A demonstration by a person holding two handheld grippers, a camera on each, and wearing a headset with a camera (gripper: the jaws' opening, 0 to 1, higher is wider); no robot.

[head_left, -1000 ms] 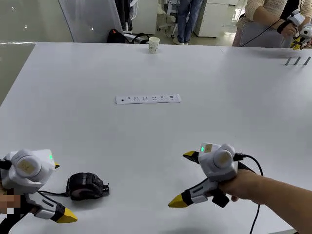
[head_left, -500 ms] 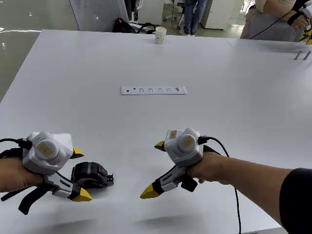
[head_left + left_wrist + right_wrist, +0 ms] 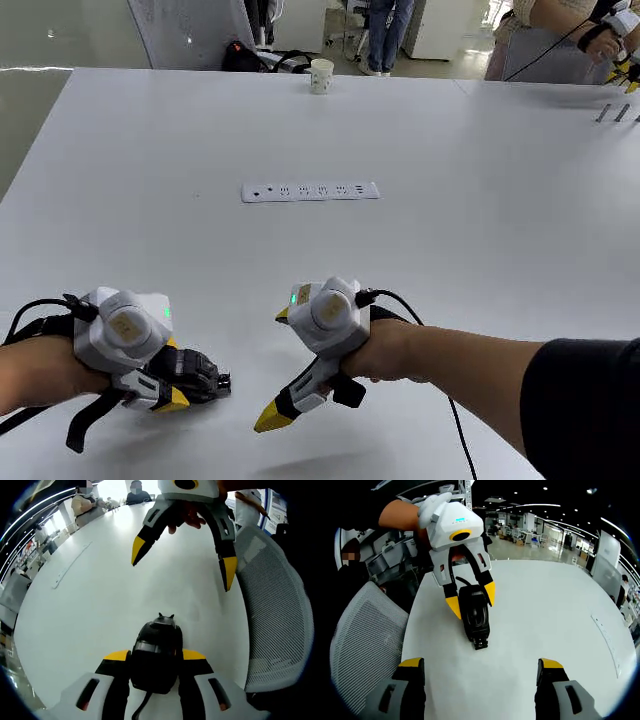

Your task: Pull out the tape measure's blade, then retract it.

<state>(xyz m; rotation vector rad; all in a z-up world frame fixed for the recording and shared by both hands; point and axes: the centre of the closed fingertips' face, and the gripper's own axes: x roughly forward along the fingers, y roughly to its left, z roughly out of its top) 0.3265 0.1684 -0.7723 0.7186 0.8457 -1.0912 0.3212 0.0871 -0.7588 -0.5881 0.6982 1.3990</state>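
Note:
A black tape measure [image 3: 197, 371] lies on the white table [image 3: 450, 200] near its front left edge, blade tip pointing right. My left gripper [image 3: 172, 375] is shut on its case, one yellow-tipped jaw on each side. In the left gripper view the tape measure [image 3: 156, 655] sits between the jaws of the left gripper [image 3: 155, 656]. My right gripper [image 3: 277, 365] hovers open just right of it, jaws wide, and faces the tape measure [image 3: 474, 614]. The right gripper [image 3: 481, 663] holds nothing. No blade is drawn out.
A white power strip [image 3: 310, 191] lies mid-table. A paper cup [image 3: 320, 75] stands at the far edge. A grey mesh chair [image 3: 270, 605] stands by the near table edge. People stand beyond the far side.
My left gripper has come over the tape measure and shut on its case. My right gripper has moved left toward the tape measure, still open.

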